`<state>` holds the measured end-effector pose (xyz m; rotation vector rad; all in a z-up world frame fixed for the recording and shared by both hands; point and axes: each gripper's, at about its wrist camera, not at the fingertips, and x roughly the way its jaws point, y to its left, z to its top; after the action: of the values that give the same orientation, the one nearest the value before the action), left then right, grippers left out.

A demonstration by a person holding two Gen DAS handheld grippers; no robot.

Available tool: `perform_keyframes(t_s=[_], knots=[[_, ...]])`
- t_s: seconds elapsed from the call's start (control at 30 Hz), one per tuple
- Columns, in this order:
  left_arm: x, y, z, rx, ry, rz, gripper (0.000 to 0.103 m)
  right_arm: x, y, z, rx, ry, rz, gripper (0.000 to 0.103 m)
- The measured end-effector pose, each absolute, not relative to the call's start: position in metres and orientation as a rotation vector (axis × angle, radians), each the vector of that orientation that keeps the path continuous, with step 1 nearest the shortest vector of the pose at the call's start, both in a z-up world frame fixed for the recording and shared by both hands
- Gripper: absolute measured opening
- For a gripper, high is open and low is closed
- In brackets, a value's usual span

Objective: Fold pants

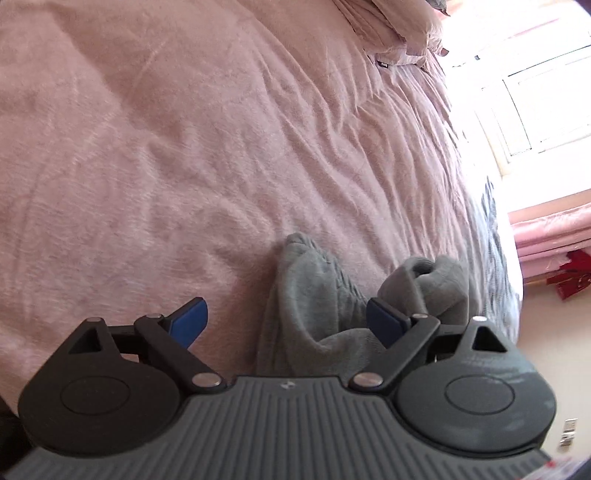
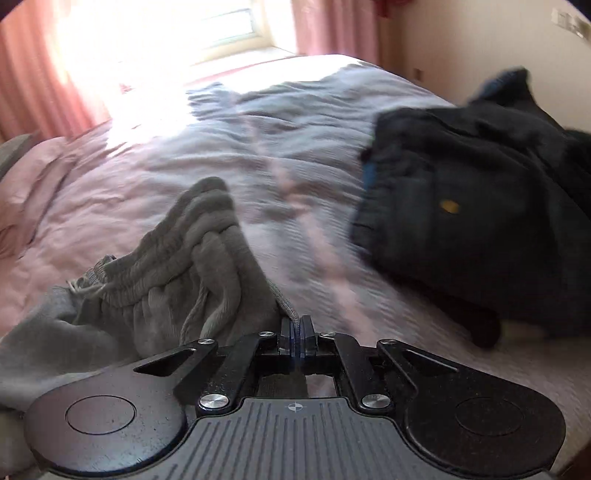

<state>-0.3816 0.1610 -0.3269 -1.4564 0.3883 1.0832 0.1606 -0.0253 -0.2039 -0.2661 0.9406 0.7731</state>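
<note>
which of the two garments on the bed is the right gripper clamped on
The grey sweatpants. The right gripper is shut on their edge, while the dark navy garment lies apart, untouched, further right on the bed.

The pink bedspread lies bare and wrinkled across most of the left wrist view, open to passage right up to the pillows at its far end; the only bulk there is the bunched grey pants, lying between the spread fingers of the left gripper; in the right wrist view a heap of dark clothes blocks the right side of the bed; between it and the pants runs a clear strip of cover toward the window.
</note>
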Motion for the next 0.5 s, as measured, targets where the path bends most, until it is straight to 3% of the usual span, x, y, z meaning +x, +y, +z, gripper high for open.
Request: perform_keyframes(t_s=[0.1, 0.17, 0.2, 0.23, 0.33, 0.5], knots=[[-0.363, 0.168, -0.345, -1.505, 0.434, 1.053, 0.088, 0.177, -0.071, -0.22, -0.173, 1.105, 0.678, 0.0], [-0.352, 0.169, -0.353, -1.5, 0.464, 1.059, 0.064, 0.178, -0.096, -0.232, -0.086, 1.191, 0.652, 0.0], [-0.346, 0.171, -0.353, -1.486, 0.475, 1.054, 0.028, 0.176, -0.1, -0.234, -0.055, 1.203, 0.661, 0.0], [-0.341, 0.173, -0.351, -1.463, 0.501, 1.069, 0.018, 0.173, -0.102, -0.234, -0.026, 1.202, 0.682, 0.0], [-0.329, 0.181, -0.328, -1.368, 0.501, 1.108, 0.012, 0.175, -0.089, -0.222, 0.055, 1.173, 0.794, 0.0], [-0.311, 0.232, -0.242, -1.126, 0.462, 1.129, 0.01, 0.171, -0.074, -0.178, 0.202, 1.045, 0.929, 0.0]])
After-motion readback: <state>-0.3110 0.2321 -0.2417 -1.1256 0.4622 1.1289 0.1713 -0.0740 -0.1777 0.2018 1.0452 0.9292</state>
